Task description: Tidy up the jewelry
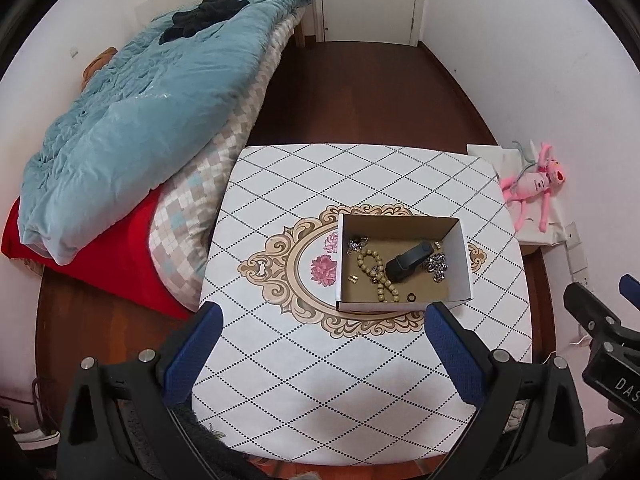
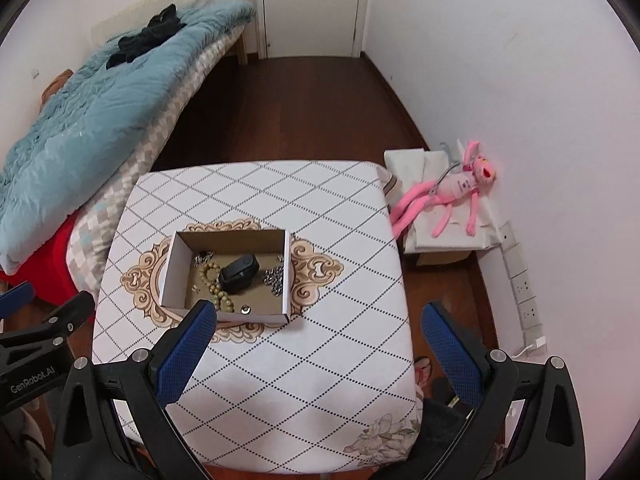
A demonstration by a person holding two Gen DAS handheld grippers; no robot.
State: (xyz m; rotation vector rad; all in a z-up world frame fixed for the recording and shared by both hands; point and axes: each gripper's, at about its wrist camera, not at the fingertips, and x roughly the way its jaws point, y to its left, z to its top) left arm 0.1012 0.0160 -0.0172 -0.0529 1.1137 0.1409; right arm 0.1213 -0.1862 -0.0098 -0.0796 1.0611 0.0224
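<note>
Only from the left wrist, pink flowers (image 1: 326, 258) beside the box (image 1: 404, 304).

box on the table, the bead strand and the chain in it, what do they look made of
Box: thin cardboard, white outside, raw brown inside, with folded edges. Bead strand: matte tan round beads, probably wood, though it could be plastic. Chain: shiny silvery links that catch the light, likely metal.

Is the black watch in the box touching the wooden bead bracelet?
Touching. In the left wrist view the black watch lies against the wooden bead bracelet, overlapping its beads, with no gap between them inside the box.
</note>
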